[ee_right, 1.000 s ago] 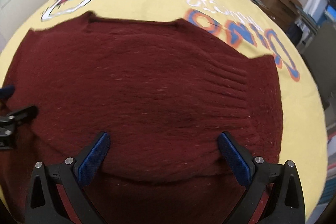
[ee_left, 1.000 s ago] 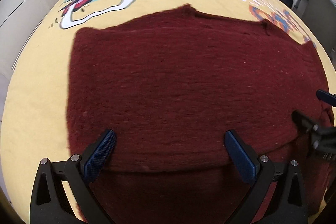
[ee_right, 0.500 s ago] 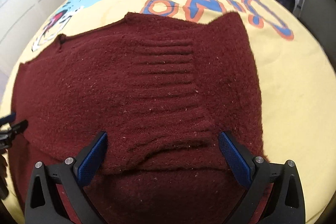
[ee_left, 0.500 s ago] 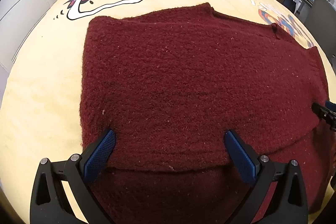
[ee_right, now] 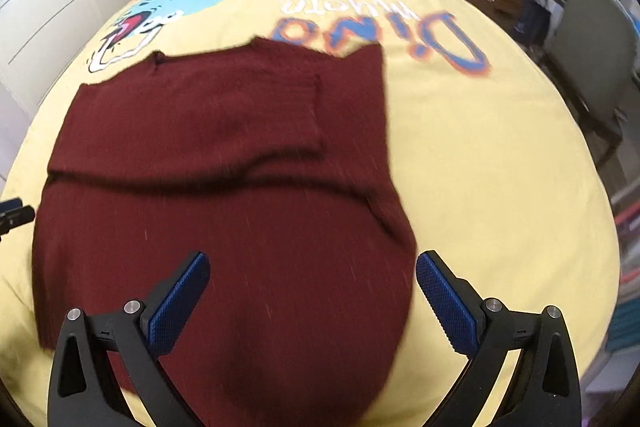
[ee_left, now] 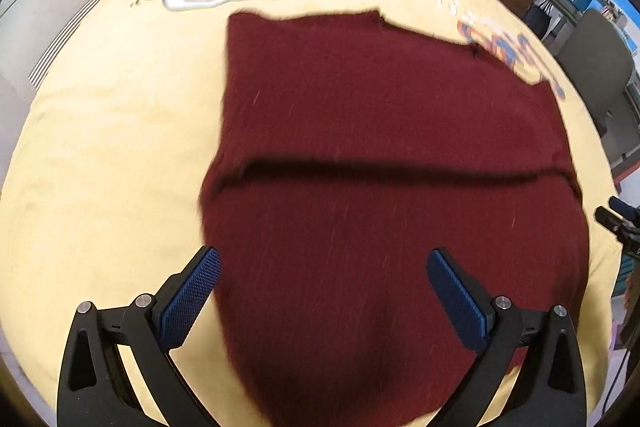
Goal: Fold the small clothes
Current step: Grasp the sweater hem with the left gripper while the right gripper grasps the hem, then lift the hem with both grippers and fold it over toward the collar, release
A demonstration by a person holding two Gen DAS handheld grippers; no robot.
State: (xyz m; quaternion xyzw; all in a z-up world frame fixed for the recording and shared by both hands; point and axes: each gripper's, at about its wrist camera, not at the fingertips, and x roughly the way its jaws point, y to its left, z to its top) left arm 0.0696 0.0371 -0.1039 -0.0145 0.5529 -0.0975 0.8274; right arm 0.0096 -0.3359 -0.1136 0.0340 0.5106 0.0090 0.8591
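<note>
- My left gripper has its jaws spread wide and grasps nothing.
- My right gripper is also released, with nothing between its pads.
- The dark red sweater lies on the yellow bedspread, with a fold line across its middle.
- Both grippers are above its near part.

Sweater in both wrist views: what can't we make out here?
- Near hem of the sweater: cut off by the bottom edge and the jaws of the left gripper.
- Knit texture: lost to motion blur in both views.
- Layers beneath the fold: covered by the top layer.
- Right gripper: jaws wide apart; height above the cloth unreadable.
</note>
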